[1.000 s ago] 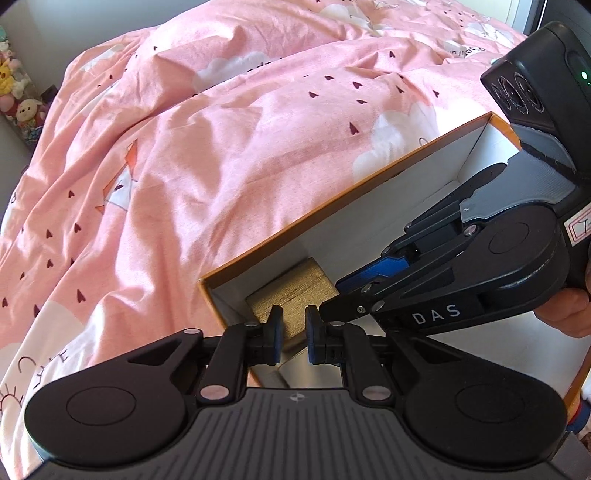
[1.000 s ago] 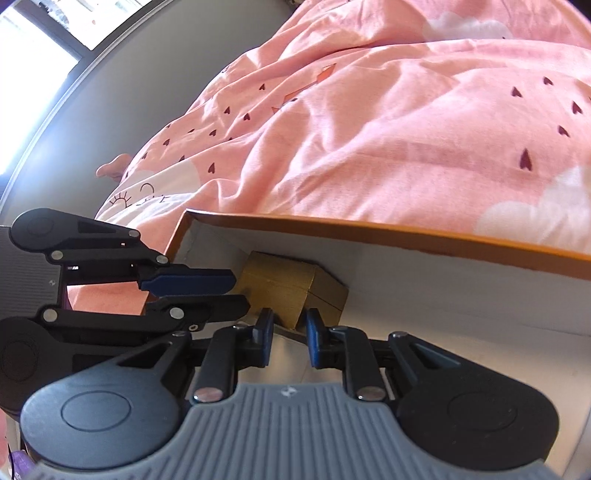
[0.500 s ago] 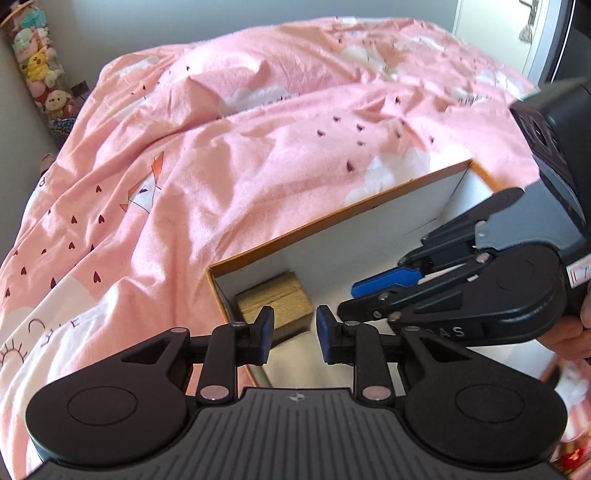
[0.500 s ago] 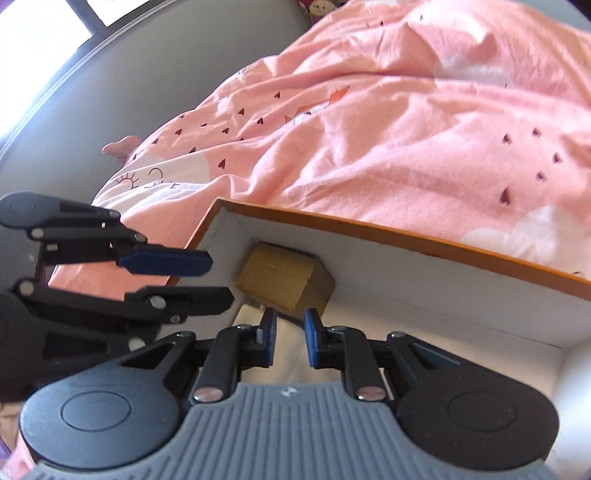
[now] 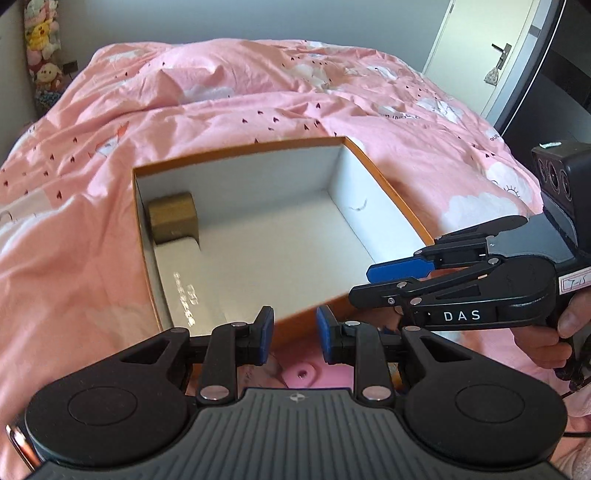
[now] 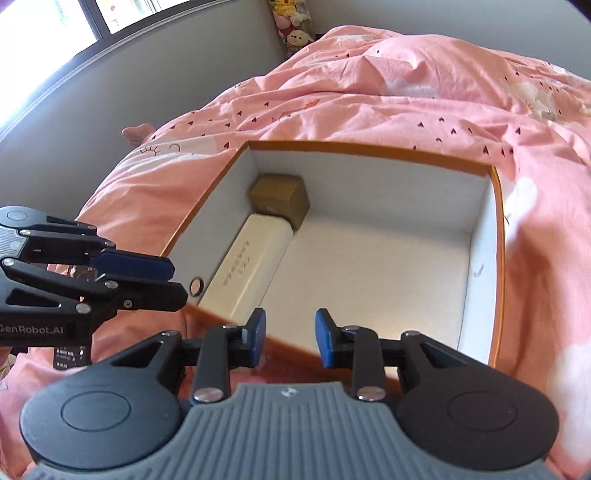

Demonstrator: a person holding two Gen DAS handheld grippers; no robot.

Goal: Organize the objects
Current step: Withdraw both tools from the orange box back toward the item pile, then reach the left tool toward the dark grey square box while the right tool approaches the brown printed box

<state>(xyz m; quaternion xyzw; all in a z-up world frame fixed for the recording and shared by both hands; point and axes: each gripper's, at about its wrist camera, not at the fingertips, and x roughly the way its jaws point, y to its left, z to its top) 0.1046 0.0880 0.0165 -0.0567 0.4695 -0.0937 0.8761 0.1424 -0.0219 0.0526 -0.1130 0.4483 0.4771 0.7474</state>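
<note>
An orange-rimmed box [image 5: 236, 153] [image 6: 369, 147] with a white inside lies on the pink duvet. A small gold box [image 5: 170, 217] [image 6: 279, 197] sits in its far left corner. A long white box [image 5: 184, 284] [image 6: 247, 266] lies against the left wall, just in front of the gold one. My left gripper [image 5: 294, 330] [image 6: 177, 282] hovers over the near rim, open, with nothing between its pads. My right gripper [image 6: 290, 338] [image 5: 364, 284] hangs beside it over the same rim, its jaws opening and holding nothing.
The pink duvet [image 5: 258, 92] covers the whole bed around the box. Plush toys [image 5: 40, 48] [image 6: 291, 22] stand in the far corner. A door [image 5: 476, 55] is at the back right. A pink object [image 5: 301, 373] lies under my left gripper. A hand [image 5: 550, 332] holds the right gripper.
Both grippers have pulled back and up from the box's far left corner to its near rim. Their jaws have parted. The white box now shows, lying free along the left wall.
</note>
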